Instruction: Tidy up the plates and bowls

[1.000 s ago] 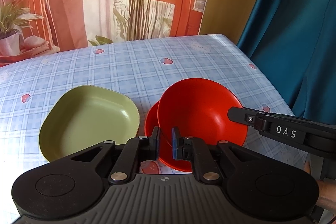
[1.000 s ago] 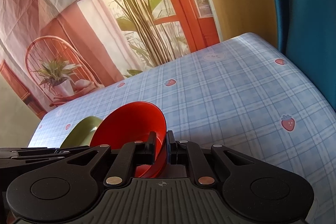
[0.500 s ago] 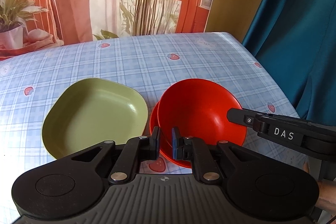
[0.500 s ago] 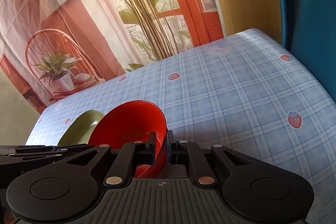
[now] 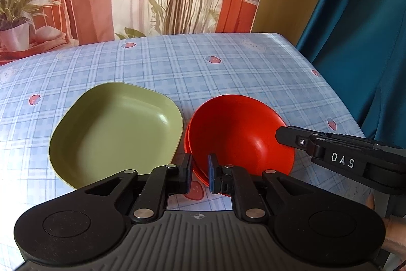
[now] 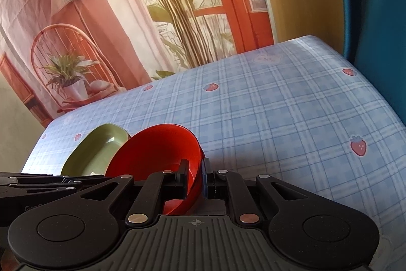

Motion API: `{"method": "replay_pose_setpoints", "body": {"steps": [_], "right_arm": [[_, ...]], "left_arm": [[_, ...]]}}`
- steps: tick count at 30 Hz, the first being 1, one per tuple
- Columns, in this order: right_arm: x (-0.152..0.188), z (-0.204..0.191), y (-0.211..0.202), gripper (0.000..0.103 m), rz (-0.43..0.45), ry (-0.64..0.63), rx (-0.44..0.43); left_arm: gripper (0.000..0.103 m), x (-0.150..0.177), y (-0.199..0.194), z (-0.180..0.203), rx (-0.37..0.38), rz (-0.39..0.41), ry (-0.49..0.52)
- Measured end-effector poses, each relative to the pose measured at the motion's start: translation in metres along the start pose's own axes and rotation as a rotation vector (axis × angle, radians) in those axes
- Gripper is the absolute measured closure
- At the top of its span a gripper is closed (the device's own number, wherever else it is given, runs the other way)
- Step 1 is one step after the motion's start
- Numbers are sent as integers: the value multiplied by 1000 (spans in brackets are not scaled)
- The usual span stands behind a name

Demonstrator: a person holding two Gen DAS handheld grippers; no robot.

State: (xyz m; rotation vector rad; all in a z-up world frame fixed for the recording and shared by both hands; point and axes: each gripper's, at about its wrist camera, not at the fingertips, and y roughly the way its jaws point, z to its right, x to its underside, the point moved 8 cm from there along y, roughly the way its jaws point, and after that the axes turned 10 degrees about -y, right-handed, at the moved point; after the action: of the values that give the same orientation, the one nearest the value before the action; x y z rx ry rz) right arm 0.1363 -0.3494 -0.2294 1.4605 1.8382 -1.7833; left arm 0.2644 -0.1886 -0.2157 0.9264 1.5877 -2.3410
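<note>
A red bowl (image 5: 238,131) is held tilted, its lower edge inside a second red bowl (image 5: 189,146) that sits on the table. My right gripper (image 6: 195,182) is shut on the tilted bowl's (image 6: 154,149) right rim; it shows in the left wrist view (image 5: 289,136) too. My left gripper (image 5: 199,175) has its jaws either side of the red bowls' near rim; whether the pads touch it I cannot tell. A green square plate (image 5: 116,131) lies on the table just left of the bowls, also in the right wrist view (image 6: 99,146).
The table has a blue plaid cloth with strawberries (image 5: 228,62). A printed backdrop hangs behind the far edge. A teal curtain (image 5: 360,29) hangs beyond the right edge.
The left wrist view has shifted, so the plate and bowls sit further right in it. The right gripper still holds the red bowl at the same tilt.
</note>
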Motion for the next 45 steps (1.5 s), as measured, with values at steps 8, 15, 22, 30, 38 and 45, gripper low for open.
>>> {"method": "replay_pose_setpoints", "body": {"steps": [8,15,22,30,38,45], "right_arm": [[4,2,2,88,-10,-16,22],[9,3,7,84,-26,-13,24],[13,0,13,83,-45,-18,16],[17,-4,19,82,-59,-19,-2],[20,-6,22,84,-62,-18,-18],[20,-6,21,84,-61,-5,-26]], "left_arm": [[86,3,-1,1,-4,6,-2],[85,4,-3,-1,-6,14,-16],[85,3,-4,-5,-2,14,-44],[76,4,-2,-8,3,12,-59],[76,4,-4,-9,9,14,-70],[67,2,-7,-15,42,2,-130]]}}
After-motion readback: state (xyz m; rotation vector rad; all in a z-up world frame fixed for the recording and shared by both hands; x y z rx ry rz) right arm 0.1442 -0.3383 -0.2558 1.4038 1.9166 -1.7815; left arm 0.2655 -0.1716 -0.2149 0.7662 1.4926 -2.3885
